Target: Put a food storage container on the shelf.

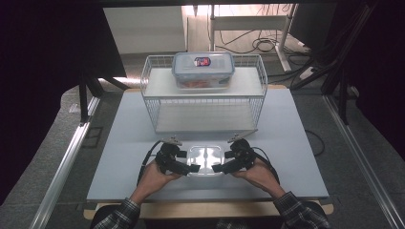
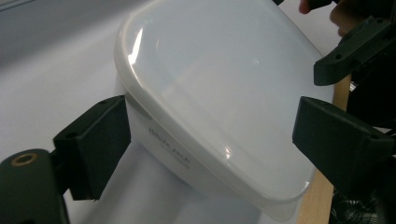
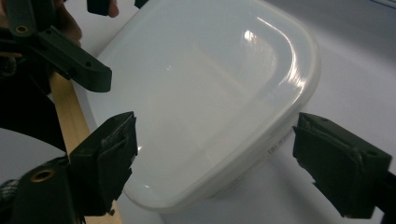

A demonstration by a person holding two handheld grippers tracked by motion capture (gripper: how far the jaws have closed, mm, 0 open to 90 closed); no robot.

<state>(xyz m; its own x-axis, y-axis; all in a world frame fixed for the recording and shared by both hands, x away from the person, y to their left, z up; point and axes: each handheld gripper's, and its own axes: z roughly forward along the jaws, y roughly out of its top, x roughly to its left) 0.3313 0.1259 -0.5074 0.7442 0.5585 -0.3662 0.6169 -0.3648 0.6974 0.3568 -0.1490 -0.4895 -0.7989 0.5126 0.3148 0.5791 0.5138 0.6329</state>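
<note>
Both claws, left gripper [image 1: 193,168] and right gripper [image 1: 218,167], gape wide around the unheld white container [image 1: 204,160] between them, so an uneven squeeze could skid it off the table [image 1: 119,157].

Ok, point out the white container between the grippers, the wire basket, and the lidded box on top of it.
white container [image 1: 204,161]: high view, middle of its lid.
wire basket [image 1: 203,101]: high view, front rim.
lidded box [image 1: 203,64]: high view, middle of its lid.

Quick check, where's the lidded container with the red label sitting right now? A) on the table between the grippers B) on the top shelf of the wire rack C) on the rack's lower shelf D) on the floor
B: in the high view the lidded container rests on the top shelf of the wire rack; the one between the grippers is a different white container.
</note>
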